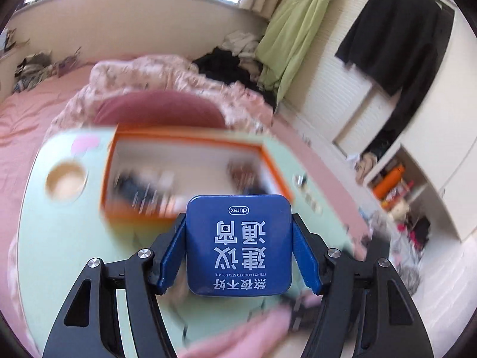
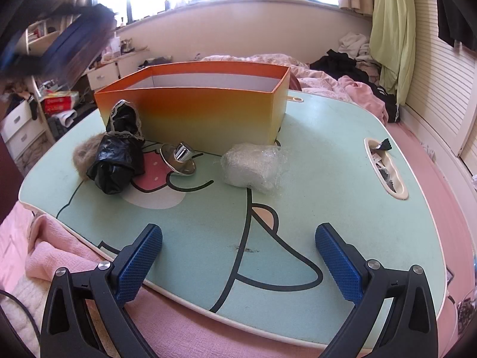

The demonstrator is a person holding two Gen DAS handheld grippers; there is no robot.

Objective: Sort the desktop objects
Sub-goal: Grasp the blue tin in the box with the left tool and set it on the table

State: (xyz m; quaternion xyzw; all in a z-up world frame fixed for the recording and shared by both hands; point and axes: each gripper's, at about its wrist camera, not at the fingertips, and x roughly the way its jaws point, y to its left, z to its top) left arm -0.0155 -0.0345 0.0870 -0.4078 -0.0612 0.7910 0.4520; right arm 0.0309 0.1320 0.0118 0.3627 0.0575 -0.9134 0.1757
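My left gripper [image 1: 238,219] is shut on a blue square tin [image 1: 238,244] with white lettering, held in the air just in front of the orange box [image 1: 184,141]. Blurred items lie inside the box. In the right wrist view the left gripper [image 2: 59,47] is a dark blur at the top left, above the orange box [image 2: 193,110]. My right gripper [image 2: 238,232] stands open over the table's near edge, with nothing between its fingers. In front of the box lie a black bag bundle [image 2: 119,155], a chrome knob [image 2: 180,158] and a plastic-wrapped white bundle [image 2: 253,167].
The mint-green lap table [image 2: 328,208] rests on a pink bed. A brown furry thing [image 2: 85,152] lies behind the black bundle. A slot [image 2: 387,170] at the right edge holds small items. A round cup recess [image 1: 66,179] sits left of the box.
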